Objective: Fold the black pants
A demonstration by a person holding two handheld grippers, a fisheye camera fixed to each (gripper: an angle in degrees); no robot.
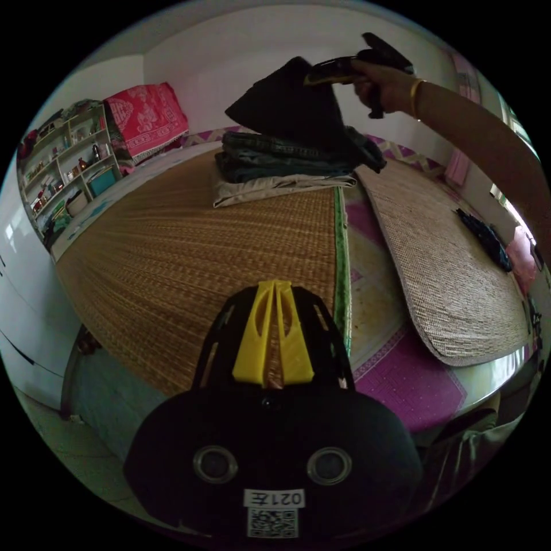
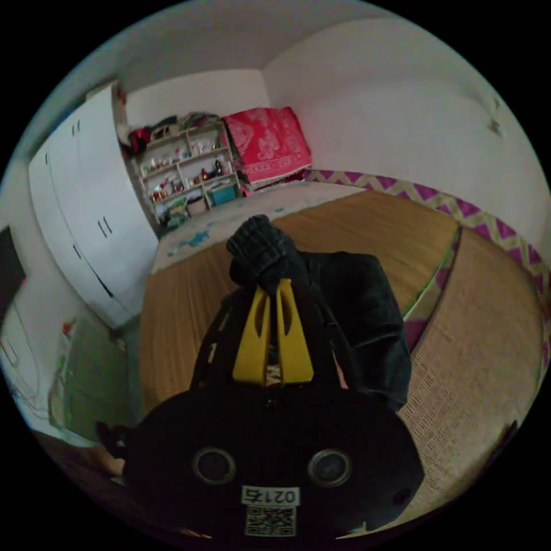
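Left tool [image 1: 274,284]: seen in the left gripper view with its yellow jaws pressed together, nothing between them, held over the mat.
Right tool [image 2: 272,287]: in the right gripper view the yellow jaws pinch a bunched edge of the pants [image 2: 270,255]; in the left gripper view the same tool [image 1: 313,77] is raised above the stack, gripping the cloth at its top corner.
Hand [image 1: 381,86]: holds the right tool's handle, a gold bangle [image 1: 416,97] on the wrist, the arm reaching in from the right of that view.
Pants [image 1: 293,109]: black, folded, hanging from the right tool in a rough triangle; the lower edge looks to be touching the stack, though contact is hard to tell.
Stack [image 1: 281,166]: folded clothes, dark denim on top, a beige piece at the bottom, lying on the mat at the far side of the bed.
Mat [image 1: 189,247]: brown woven, with a green edge, covering much of the bed.
Second mat [image 1: 447,275]: paler and coarser, beside the first, with a dark garment [image 1: 485,235] lying on its far edge.
Sheet [image 1: 402,384]: purple patterned, bare between and below the mats.
Shelf [image 1: 69,166]: open, full of small items, by the wall past the bed.
Red cloth [image 1: 146,117]: draped next to the shelf.
Wardrobe [image 2: 86,212]: white, left of the shelf in the right gripper view.
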